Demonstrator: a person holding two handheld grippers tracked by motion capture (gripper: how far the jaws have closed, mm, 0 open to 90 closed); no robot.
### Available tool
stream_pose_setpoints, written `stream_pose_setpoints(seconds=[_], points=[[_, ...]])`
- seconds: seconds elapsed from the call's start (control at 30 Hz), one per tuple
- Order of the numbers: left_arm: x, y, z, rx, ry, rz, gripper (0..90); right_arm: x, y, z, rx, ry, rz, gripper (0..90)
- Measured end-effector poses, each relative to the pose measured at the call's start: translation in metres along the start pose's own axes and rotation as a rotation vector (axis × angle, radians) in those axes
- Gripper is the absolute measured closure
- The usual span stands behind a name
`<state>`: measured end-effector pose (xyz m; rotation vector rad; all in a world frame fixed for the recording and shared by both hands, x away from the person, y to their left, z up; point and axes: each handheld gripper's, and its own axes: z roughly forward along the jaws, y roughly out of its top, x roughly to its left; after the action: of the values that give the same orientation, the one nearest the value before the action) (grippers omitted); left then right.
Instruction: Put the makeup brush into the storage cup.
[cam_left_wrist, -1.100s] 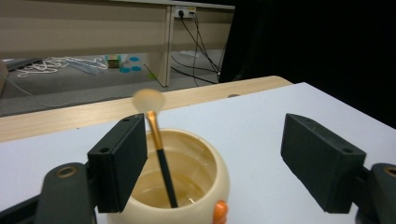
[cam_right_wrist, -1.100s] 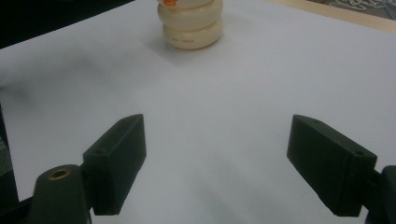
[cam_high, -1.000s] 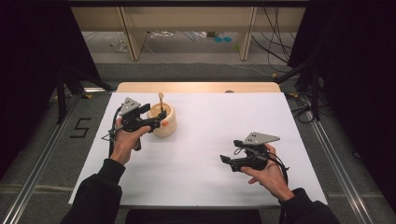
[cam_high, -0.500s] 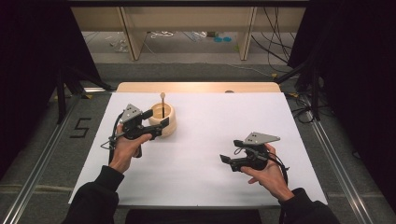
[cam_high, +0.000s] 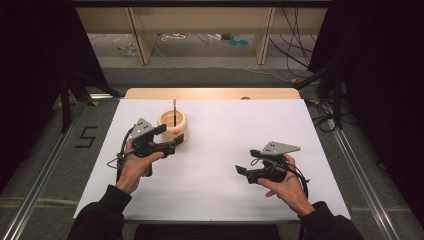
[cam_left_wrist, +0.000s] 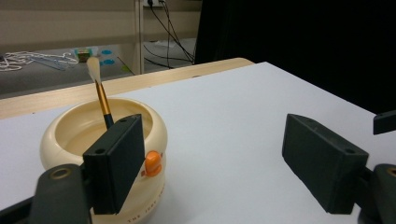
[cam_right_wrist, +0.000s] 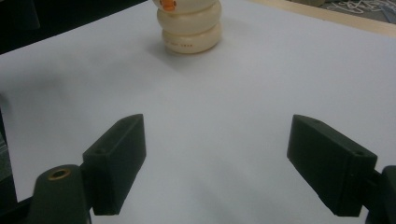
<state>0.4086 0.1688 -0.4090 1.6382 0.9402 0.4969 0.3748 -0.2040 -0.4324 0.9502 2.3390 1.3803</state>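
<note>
A cream, duck-faced bowl (cam_high: 176, 129) with an orange beak (cam_left_wrist: 152, 163) stands on the white table at the back left. A thin brush (cam_left_wrist: 101, 95) with a pale tip stands upright inside it. My left gripper (cam_high: 169, 138) hovers just in front of the bowl, jaws wide apart with nothing between them; one jaw overlaps the bowl's front in the left gripper view. My right gripper (cam_high: 246, 167) rests low over the table at the front right, open and holding nothing. In the right gripper view the bowl (cam_right_wrist: 189, 28) sits far ahead.
The white sheet (cam_high: 225, 125) covers the table, with a wooden edge (cam_high: 210, 93) at the back. Beyond it are shelf legs and cables on the floor. A metal rail (cam_high: 360, 175) runs along each side.
My left gripper has drawn back from the bowl toward the front and turned slightly right. The right gripper has stayed where it was.
</note>
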Motion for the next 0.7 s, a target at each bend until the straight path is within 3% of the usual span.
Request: stream_pose_setpoints(seconds=[0.2, 0.37, 0.5, 0.7], points=[[-0.007, -0.005, -0.005, 0.013, -0.019, 0.014, 20.9, 0.0, 0.0, 0.0, -0.006, -0.005, -0.005, 20.2], [-0.013, -0.009, -0.007, 0.016, -0.031, 0.001, 20.7, 0.0, 0.0, 0.0, -0.009, 0.0, -0.003, 20.1], [-0.015, -0.01, -0.009, 0.021, -0.037, 0.031, 20.5, 0.0, 0.001, 0.001, -0.01, 0.001, -0.01, 20.2], [-0.019, -0.013, -0.01, 0.026, -0.043, 0.019, 20.3, 0.0, 0.0, 0.001, -0.021, 0.006, -0.006, 20.1]])
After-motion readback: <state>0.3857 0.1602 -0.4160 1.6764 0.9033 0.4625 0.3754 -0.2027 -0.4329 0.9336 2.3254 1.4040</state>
